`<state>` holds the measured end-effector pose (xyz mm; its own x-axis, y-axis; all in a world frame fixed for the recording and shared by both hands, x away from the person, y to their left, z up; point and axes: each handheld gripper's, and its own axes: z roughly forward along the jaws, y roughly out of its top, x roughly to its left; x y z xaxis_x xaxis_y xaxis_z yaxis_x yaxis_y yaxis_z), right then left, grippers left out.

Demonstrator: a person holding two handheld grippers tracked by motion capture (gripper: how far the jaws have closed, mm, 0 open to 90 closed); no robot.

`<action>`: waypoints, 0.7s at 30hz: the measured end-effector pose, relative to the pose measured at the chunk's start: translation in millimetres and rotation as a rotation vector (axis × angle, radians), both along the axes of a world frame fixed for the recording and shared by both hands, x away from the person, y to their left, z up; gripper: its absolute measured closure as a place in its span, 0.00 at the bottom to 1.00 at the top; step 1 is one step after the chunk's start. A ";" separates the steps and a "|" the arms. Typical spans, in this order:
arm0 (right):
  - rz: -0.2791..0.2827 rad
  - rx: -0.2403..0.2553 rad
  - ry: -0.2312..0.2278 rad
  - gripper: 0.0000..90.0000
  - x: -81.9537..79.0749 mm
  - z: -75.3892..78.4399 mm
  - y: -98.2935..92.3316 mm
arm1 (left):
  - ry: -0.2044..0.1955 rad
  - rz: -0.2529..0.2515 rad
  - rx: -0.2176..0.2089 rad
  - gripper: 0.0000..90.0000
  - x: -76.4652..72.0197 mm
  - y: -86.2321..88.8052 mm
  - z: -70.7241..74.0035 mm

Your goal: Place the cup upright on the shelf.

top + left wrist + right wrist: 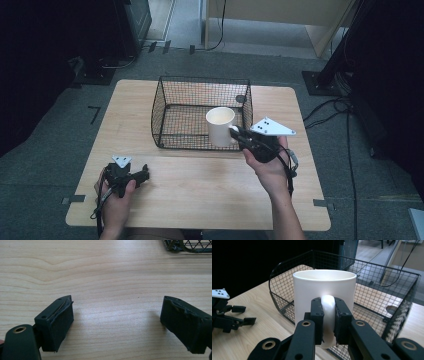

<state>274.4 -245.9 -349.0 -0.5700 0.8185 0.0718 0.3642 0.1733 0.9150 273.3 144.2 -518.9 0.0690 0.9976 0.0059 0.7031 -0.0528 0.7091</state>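
Left tongs (pixel 145 175) rest low on light wooden table (pixel 200 185), jaws wide, nothing between. Black wire mesh basket (pixel 172 100) stands at table middle. White ceramic mug (pixel 220 126) upright at basket front right wall, above table. Right tongs (pixel 235 131) clamp mug handle (pixel 328 315).

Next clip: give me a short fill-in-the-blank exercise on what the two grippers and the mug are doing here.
1. The right gripper grips the white mug by its ____.
2. The mug is held over the near wall of the black wire ____.
3. The left gripper rests on the wooden table with its fingers ____.
4. Between the left gripper's fingers lies ____.

Missing words: handle; basket; open; nothing
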 end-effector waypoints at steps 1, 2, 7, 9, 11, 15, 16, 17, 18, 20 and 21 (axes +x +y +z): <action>0.005 -0.003 -0.001 0.90 2.8 0.9 2.5 | -0.001 0.000 0.000 0.13 0.1 0.0 -0.1; 0.008 -0.006 -0.003 0.90 5.6 1.7 5.4 | 0.000 0.000 0.000 0.13 0.0 0.0 0.0; 0.023 -0.013 -0.010 0.90 20.2 3.4 19.8 | 0.000 0.000 0.000 0.13 0.0 0.1 0.0; 0.027 -0.014 -0.012 0.90 26.6 3.4 24.3 | 0.000 -0.001 0.001 0.13 0.0 0.1 0.0; 0.027 -0.008 -0.013 0.90 33.1 3.0 28.2 | -0.001 0.000 0.000 0.13 0.0 0.0 0.0; 0.025 -0.003 -0.009 0.90 46.4 1.5 34.7 | 0.000 0.000 0.000 0.13 0.0 0.0 0.0; 0.025 -0.003 -0.009 0.90 46.4 1.5 34.7 | -0.001 0.000 0.000 0.13 0.0 0.0 0.0; 0.023 -0.005 -0.007 0.90 49.6 0.8 36.4 | -0.002 0.000 -0.001 0.13 0.1 0.0 -0.1; 0.016 -0.016 -0.007 0.90 56.9 -1.6 40.5 | 0.000 -0.005 0.001 0.13 0.1 -0.1 0.0; 0.013 -0.016 0.000 0.90 62.9 -4.3 43.4 | -0.001 -0.005 0.000 0.13 0.1 -0.1 0.0; 0.012 -0.016 0.004 0.90 66.5 -6.3 45.1 | -0.003 -0.005 0.000 0.13 0.1 -0.2 -0.1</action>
